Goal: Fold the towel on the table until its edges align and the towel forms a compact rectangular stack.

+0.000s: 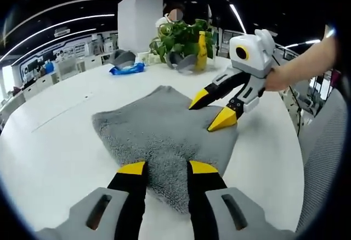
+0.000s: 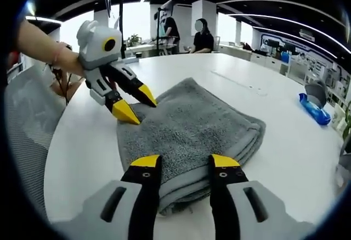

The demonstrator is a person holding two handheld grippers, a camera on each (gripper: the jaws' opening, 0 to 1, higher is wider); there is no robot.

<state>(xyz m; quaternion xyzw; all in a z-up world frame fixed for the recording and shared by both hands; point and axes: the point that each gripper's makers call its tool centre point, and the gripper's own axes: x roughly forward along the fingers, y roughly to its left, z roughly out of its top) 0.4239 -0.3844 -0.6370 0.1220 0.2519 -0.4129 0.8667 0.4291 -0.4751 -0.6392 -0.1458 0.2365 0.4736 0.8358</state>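
A grey towel [image 1: 159,133] lies folded on the white round table [image 1: 55,141]. In the right gripper view the towel [image 2: 192,127] shows stacked layers along its near and right edges. My left gripper [image 1: 167,167] hovers open over the towel's near edge. My right gripper [image 1: 211,110], held by a hand, stands open with one yellow tip at the towel's right edge. In the right gripper view my right gripper [image 2: 185,161] is open above the towel's near edge. Across from it, the left gripper [image 2: 137,104] is open at the towel's far left corner.
A potted plant [image 1: 181,39], a yellow bottle [image 1: 202,50], a blue object [image 1: 127,70] and grey bowls sit at the table's far side. A mesh chair [image 1: 323,157] stands beside the table edge. People stand in the background. Bare tabletop [image 2: 296,152] surrounds the towel.
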